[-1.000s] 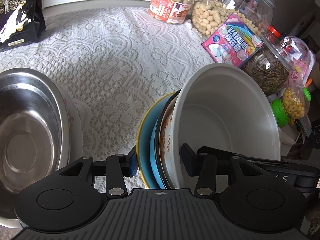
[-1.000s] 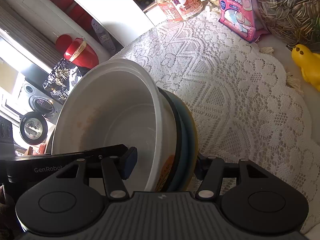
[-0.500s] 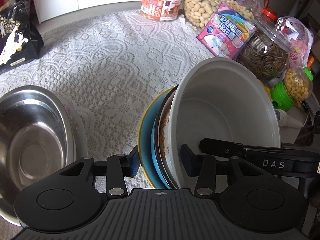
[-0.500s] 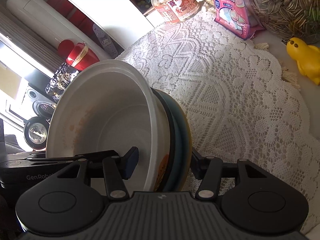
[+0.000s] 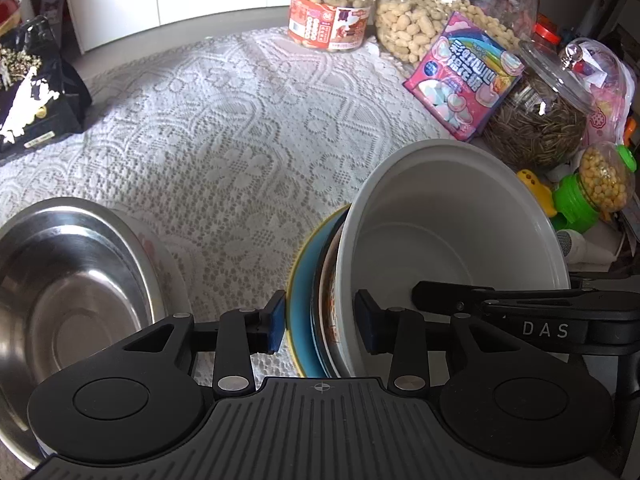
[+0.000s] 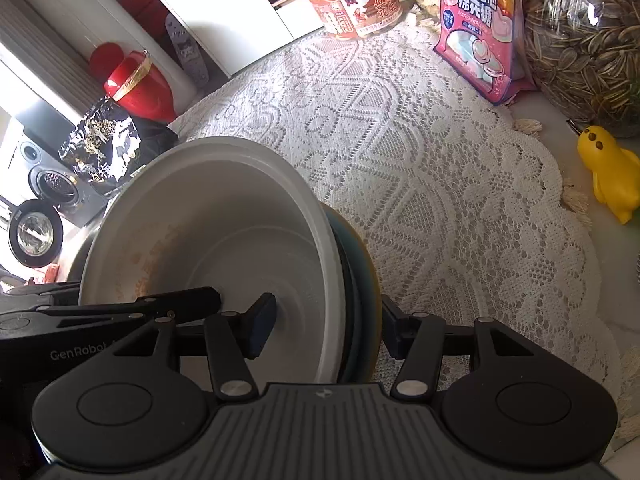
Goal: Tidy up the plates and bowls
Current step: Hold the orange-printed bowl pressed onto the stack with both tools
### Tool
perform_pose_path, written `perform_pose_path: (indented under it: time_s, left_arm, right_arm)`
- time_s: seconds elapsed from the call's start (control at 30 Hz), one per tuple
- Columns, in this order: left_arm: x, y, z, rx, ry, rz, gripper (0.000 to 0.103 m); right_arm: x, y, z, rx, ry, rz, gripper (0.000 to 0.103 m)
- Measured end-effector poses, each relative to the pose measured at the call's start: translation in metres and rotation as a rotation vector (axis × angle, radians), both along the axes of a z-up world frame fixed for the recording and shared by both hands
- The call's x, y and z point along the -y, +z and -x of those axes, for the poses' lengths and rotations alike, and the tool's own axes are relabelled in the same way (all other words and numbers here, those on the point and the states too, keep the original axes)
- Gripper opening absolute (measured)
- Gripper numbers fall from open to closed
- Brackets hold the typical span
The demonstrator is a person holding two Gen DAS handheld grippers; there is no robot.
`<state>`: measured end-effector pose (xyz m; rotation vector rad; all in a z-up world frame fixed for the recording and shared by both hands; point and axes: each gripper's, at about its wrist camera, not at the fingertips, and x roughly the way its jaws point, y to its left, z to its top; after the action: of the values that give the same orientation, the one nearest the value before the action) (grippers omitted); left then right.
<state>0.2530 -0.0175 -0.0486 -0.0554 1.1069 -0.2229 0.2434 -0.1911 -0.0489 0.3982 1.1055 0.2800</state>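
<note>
Dishes stand on edge between the two tongs: a white deep bowl (image 5: 452,240) nested against a dark-rimmed dish and a blue plate with a yellow rim (image 5: 298,300), the stack tipped so its open mouth faces three o'clock in the left wrist view and nine o'clock in the right wrist view

Going from the left: a shiny steel bowl (image 5: 60,300) sits on a pale floral plate (image 5: 160,264) at about eight o'clock in the left view, well apart from the held stack across white lace tablecloth (image 5: 224,140). That looks the likely place for the stack (a judgement only)

Left gripper (image 5: 322,326) straddles the stack's near edge at six o'clock, pointing steeply down; its jaws have just been closing, the outer pad touching the blue plate's back and the inner pad inside the bowl against its wall, so it holds bowl and plates together. Right gripper (image 6: 324,330) grips the opposite edge the same way, one pad inside the bowl, the other behind the yellow rim, at a middling spread

The stack's flat faces run away from both tongs toward twelve o'clock. The left hand is nearer the steel bowl, so a move there would go toward nine o'clock in its view, both hands travelling together to keep the stack from sliding apart

Snack jars (image 5: 332,8) and a pink marshmallow bag (image 5: 464,76) crowd one to two o'clock
</note>
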Motion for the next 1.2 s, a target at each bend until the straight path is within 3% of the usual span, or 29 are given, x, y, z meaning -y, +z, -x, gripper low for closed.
perform_pose_path:
  time_s: [0.27, 0.4, 0.57, 0.77, 1.2]
  left_arm:
    - [-0.001, -0.002, -0.015, -0.065, -0.092, 0.022, 0.042]
    - [-0.005, -0.003, -0.016, -0.077, -0.108, 0.039, 0.04]
    - [-0.004, 0.0, -0.013, -0.063, -0.134, 0.017, 0.039]
    - [0.0, 0.001, -0.012, -0.05, -0.133, -0.01, 0.039]
    - [0.001, 0.002, -0.009, -0.028, -0.163, -0.033, 0.039]
  right_arm:
    - [-0.006, 0.003, -0.014, -0.128, -0.001, 0.014, 0.058]
    - [-0.014, 0.005, -0.006, -0.083, -0.058, 0.029, 0.061]
    - [-0.003, -0.001, 0.004, -0.05, -0.135, -0.064, 0.059]
    - [-0.003, -0.001, 0.008, 0.0, -0.127, -0.055, 0.059]
    - [-0.008, -0.003, 0.015, 0.016, -0.117, -0.023, 0.059]
